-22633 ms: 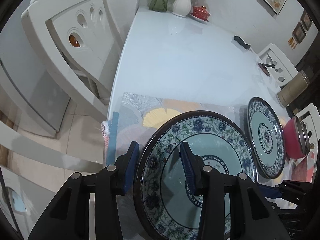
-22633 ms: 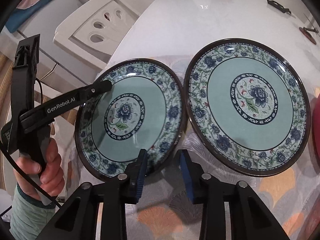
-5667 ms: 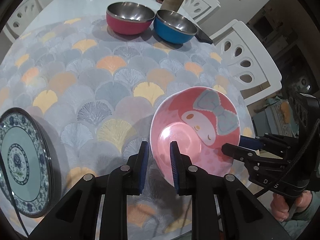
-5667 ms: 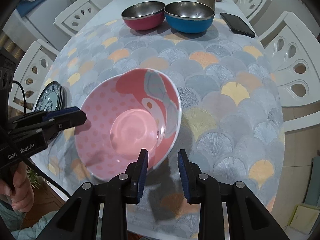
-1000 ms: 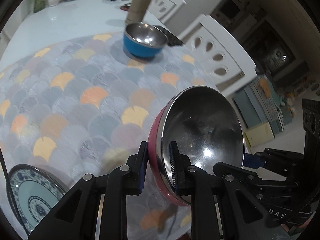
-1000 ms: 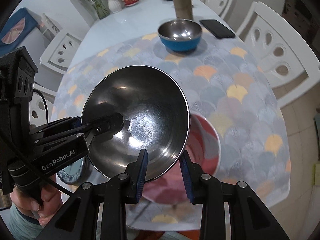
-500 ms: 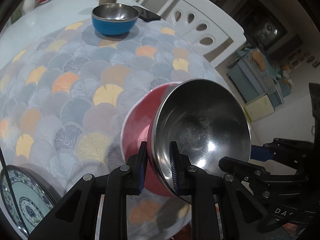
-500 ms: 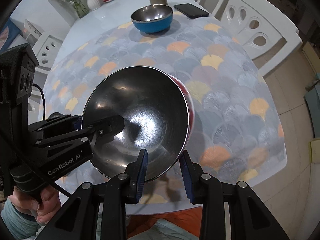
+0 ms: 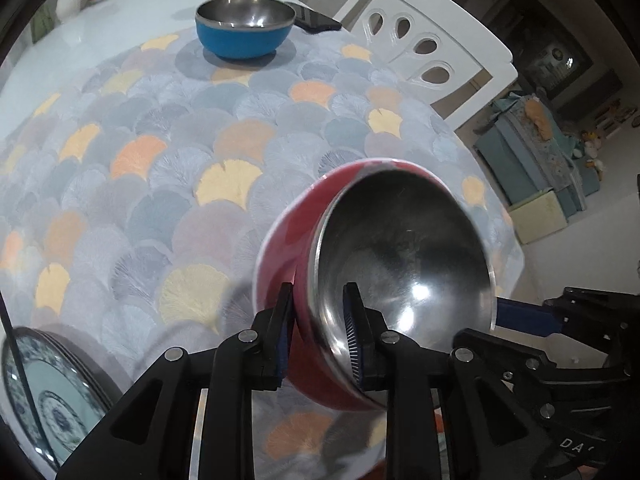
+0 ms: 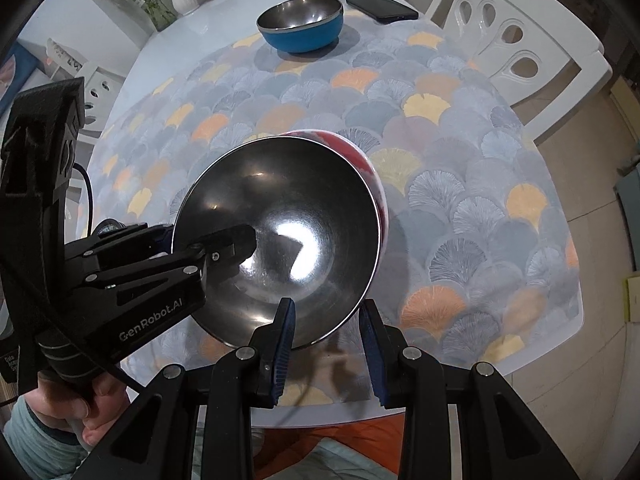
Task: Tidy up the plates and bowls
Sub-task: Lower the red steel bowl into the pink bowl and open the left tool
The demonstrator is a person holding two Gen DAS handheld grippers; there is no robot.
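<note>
over tablecloth (image 9: 224, 152), left gripper (image 9: 316, 336) loosening, right gripper (image 10: 326, 340) pinching red bowl (image 9: 400, 276).

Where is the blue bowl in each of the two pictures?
Left wrist view: the blue bowl stands near the top, a little left of centre, on the patterned tablecloth.
Right wrist view: the blue bowl is at the top centre, with a dark phone lying just to its right.
Shared landmark: the red steel-lined bowl in the foreground of both views.
</note>
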